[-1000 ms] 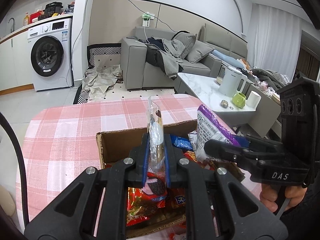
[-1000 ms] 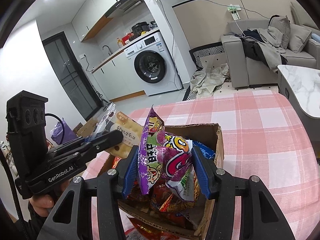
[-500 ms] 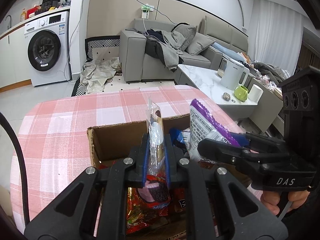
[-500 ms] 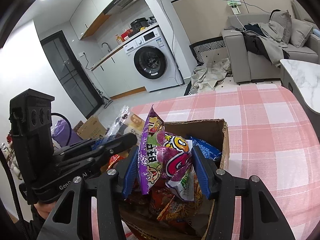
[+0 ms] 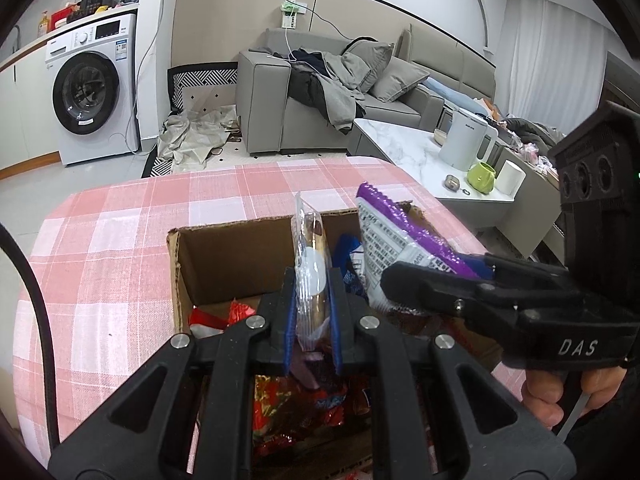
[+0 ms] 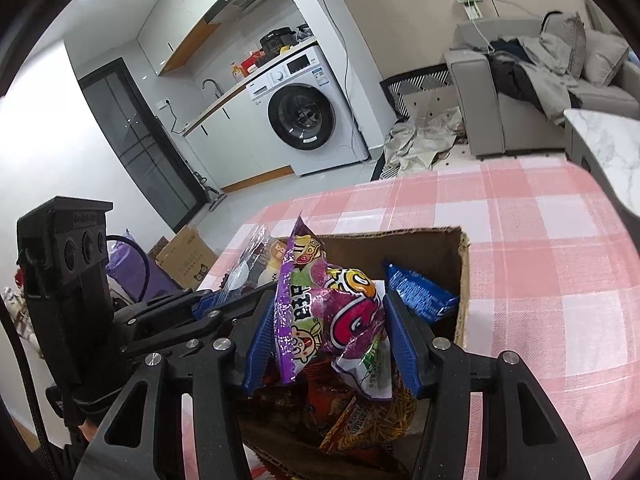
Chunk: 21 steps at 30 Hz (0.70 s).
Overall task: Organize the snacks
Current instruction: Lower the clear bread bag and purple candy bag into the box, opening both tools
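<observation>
Both grippers have sunk toward the cardboard box [image 5: 224, 248], where I keep the left gripper [image 5: 313, 316] pinching a clear-wrapped biscuit packet [image 5: 310, 272] and the right gripper [image 6: 328, 332] clamping a purple snack bag [image 6: 332, 312]; neither is released yet.

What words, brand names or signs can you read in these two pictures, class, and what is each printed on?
"DAS": on the black body of the right gripper, in the left wrist view.
Purple snack bag, held in that gripper: large cartoon lettering in another script, which I cannot transcribe.
Its back panel: small print, too fine to read.
Washing machine: labels too small.
White kettle: logo blurred.
Cardboard box on the floor: print blurred.
</observation>
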Tool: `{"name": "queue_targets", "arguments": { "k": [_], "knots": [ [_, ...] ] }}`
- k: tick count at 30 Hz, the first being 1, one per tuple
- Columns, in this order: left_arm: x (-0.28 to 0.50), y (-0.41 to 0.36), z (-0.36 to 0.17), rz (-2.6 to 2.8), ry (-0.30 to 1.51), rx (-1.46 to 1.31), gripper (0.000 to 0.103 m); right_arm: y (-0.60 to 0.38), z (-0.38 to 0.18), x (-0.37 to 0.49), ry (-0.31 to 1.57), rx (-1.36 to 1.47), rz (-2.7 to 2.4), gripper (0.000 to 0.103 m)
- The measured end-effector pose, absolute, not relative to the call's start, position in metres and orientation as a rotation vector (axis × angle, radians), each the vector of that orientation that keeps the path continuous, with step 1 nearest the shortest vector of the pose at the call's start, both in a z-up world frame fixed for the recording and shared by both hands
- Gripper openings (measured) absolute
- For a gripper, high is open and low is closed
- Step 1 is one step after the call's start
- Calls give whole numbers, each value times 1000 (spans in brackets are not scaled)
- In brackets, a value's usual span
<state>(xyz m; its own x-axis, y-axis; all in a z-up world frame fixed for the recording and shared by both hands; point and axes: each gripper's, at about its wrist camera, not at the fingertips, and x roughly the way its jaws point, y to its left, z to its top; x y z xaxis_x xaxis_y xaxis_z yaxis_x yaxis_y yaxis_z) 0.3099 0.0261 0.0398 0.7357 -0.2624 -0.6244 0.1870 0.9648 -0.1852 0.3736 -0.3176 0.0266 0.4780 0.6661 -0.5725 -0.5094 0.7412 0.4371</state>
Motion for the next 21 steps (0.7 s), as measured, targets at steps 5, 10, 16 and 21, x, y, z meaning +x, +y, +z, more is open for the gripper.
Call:
{"name": "queue_targets", "arguments": {
  "k": [5, 10, 16, 21],
  "knots": [
    [307, 30, 37, -231, 705, -111, 12, -315, 27, 371, 793, 199, 712, 53],
    [306, 42, 31, -218, 715, -143, 14, -310, 30, 367, 792, 173, 726, 57],
    [303, 41, 31, -184, 716, -123, 15, -312, 36, 361, 764, 163, 721, 68],
    [299, 43, 34, -179, 715, -127, 16, -321, 39, 357, 754, 161, 695, 74]
  ]
}}
